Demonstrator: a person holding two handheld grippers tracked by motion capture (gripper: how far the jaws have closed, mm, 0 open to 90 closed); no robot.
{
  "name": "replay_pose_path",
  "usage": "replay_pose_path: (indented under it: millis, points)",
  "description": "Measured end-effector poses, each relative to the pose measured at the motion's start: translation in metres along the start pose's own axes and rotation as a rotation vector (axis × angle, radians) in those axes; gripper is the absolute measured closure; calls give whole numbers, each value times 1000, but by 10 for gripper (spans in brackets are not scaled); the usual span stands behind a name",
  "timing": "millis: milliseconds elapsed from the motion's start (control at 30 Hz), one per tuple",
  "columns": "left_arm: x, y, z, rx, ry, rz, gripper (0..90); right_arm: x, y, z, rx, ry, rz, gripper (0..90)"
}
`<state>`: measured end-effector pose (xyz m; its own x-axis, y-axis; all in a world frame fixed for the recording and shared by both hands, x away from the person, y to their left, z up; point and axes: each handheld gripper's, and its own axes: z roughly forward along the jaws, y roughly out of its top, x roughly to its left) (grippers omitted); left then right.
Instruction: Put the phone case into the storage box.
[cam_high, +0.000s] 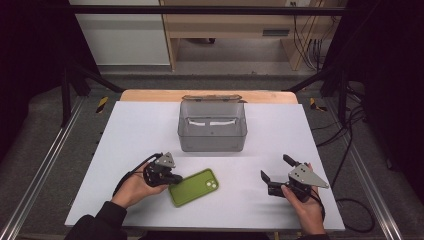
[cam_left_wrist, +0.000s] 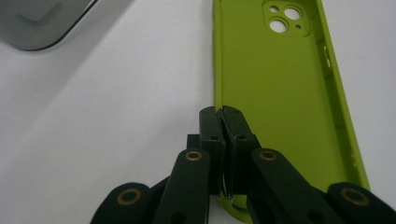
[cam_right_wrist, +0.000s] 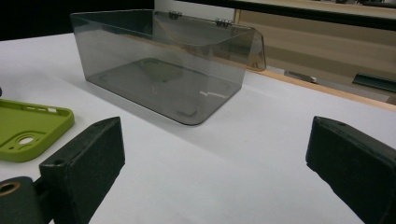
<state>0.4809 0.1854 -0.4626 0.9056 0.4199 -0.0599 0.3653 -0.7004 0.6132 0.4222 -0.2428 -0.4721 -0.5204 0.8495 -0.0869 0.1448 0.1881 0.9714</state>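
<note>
Left gripper view shows the left gripper (cam_left_wrist: 222, 116) pinching the thin rim of a matte green phone case (cam_left_wrist: 280, 107); the right gripper (cam_right_wrist: 215, 158) gapes released.

Count: 1 green phone case (cam_high: 194, 187), near left; 1 clear smoky box (cam_high: 212, 131) with hinged lid, far centre; 2 hand-held grippers; 1 white worktop (cam_high: 135, 130).

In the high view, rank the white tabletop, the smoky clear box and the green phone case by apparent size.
1. White tabletop, by far the largest.
2. Smoky clear box.
3. Green phone case, plainly smaller than the box though nearer the camera; its near corner is pinched in the left gripper.
</note>
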Motion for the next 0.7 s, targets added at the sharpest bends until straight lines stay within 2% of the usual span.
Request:
replay_pose_path:
  millis: [33, 100, 133, 167, 200, 267, 300, 333, 367, 400, 433, 467, 533, 567, 633, 700]
  points:
    - [0, 0, 0, 0, 0, 0, 882, 0, 0, 0, -2, 0, 0, 46]
    - [-7, -5, -5, -73, 18, -22, 882, 0, 0, 0, -5, -2, -3, 46]
    - [-7, -5, -5, -73, 18, -22, 883, 0, 0, -1, -7, -4, -4, 45]
    - [-10, -6, -6, -109, 28, -33, 883, 0, 0, -1, -7, -4, -4, 45]
    - [-13, -9, -9, -180, 39, -66, 883, 1, 1, -1, -7, -3, -2, 45]
    - [-16, -12, -11, -236, 55, -88, 883, 1, 1, -1, -8, -2, -5, 46]
    - [-17, -13, -12, -258, 64, -99, 883, 1, 1, -1, -10, -3, -3, 45]
    - [-17, -13, -12, -258, 64, -99, 883, 2, 1, -1, -11, -3, -2, 45]
    - [-19, -14, -14, -301, 86, -109, 883, 2, 1, -1, -11, -4, -1, 45]
    - [-19, -14, -14, -301, 86, -109, 883, 3, 1, 0, -14, -3, 1, 45]
    - [-22, -15, -15, -346, 106, -121, 883, 4, 2, -1, -15, -1, 1, 45]
    - [-23, -16, -14, -368, 110, -137, 883, 4, 2, -1, -16, 2, 4, 44]
    - [-26, -17, -15, -405, 131, -153, 883, 6, 3, -1, -19, 8, 13, 43]
    - [-26, -17, -15, -405, 131, -153, 883, 6, 3, -1, -19, 8, 13, 43]
    - [-28, -18, -16, -445, 142, -181, 883, 8, 3, 0, -28, 14, 23, 44]
    - [-31, -20, -16, -477, 169, -198, 883, 11, 5, 0, -43, 23, 50, 43]
